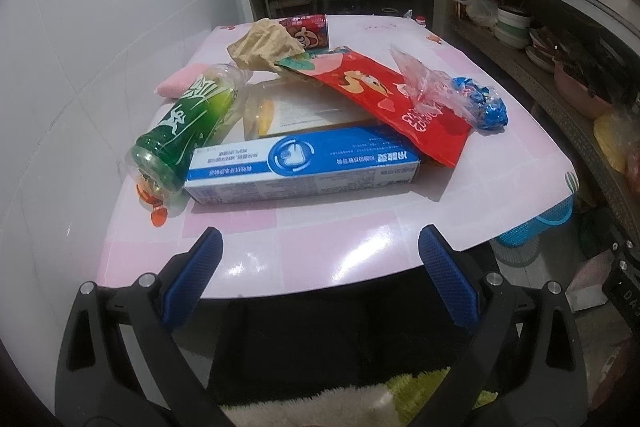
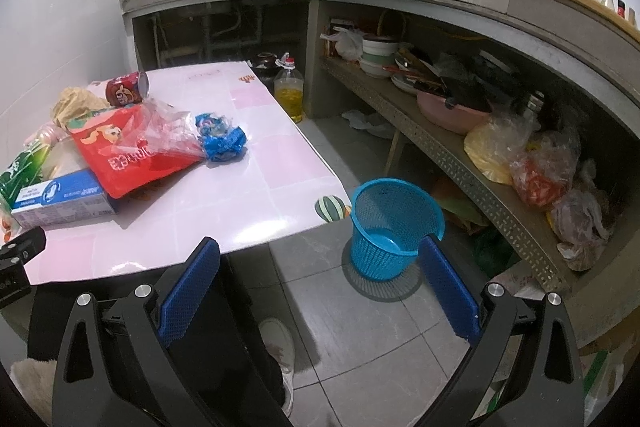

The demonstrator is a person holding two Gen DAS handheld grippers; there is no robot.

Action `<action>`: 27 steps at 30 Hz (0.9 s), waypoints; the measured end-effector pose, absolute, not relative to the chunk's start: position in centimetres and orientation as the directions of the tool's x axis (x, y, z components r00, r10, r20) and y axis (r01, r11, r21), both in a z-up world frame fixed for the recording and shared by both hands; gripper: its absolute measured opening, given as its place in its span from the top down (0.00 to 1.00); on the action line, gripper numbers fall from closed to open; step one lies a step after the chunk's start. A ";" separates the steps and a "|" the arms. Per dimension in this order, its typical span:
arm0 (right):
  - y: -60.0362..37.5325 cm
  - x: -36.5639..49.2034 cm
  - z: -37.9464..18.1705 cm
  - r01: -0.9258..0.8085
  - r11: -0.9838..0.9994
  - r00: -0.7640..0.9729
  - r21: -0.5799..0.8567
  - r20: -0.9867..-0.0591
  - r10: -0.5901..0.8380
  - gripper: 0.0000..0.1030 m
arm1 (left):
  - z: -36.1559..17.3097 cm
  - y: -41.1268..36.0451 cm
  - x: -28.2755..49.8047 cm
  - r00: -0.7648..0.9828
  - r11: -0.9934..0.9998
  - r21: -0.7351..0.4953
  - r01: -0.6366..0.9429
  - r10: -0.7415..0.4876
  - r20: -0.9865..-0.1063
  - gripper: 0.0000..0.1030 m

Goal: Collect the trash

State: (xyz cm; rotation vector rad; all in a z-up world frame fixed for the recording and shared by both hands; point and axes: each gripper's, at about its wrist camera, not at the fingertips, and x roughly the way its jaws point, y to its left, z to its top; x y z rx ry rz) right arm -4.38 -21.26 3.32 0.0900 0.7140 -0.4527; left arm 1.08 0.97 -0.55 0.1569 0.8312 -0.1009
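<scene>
The left gripper [image 1: 320,247] has its fingers wide and empty, and the toothpaste box [image 1: 304,167] just ahead looks light and stiff, easy to pinch across its long sides.

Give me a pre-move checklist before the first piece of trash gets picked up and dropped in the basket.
1. Left gripper open, holding nothing: ok.
2. Right gripper open, holding nothing: ok.
3. Blue basket upright on the floor beside the table, mouth unobstructed: ok.
4. Basket has room: ok, bottom shows bare.
5. Toothpaste box nearest the left gripper and free to lift: not ok, the red bag overlaps its far end.
6. Green bottle capped: not ok, its orange cap lies loose by its mouth.
</scene>
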 end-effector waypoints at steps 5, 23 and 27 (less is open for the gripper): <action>-20.8 -3.4 3.8 0.409 0.911 0.693 -0.054 -0.631 -0.349 0.06 | -0.3 1.3 2.1 0.677 0.984 0.106 0.146 -0.021 -0.736 0.08; -19.1 1.9 4.4 0.237 0.966 0.709 -0.105 -0.661 -0.246 0.06 | 2.1 3.8 7.6 0.712 0.989 0.123 0.082 0.028 -0.702 0.08; -19.8 2.8 4.3 0.216 0.974 0.701 -0.076 -0.682 -0.208 0.06 | 2.3 4.0 8.9 0.717 0.986 0.128 0.103 0.016 -0.697 0.08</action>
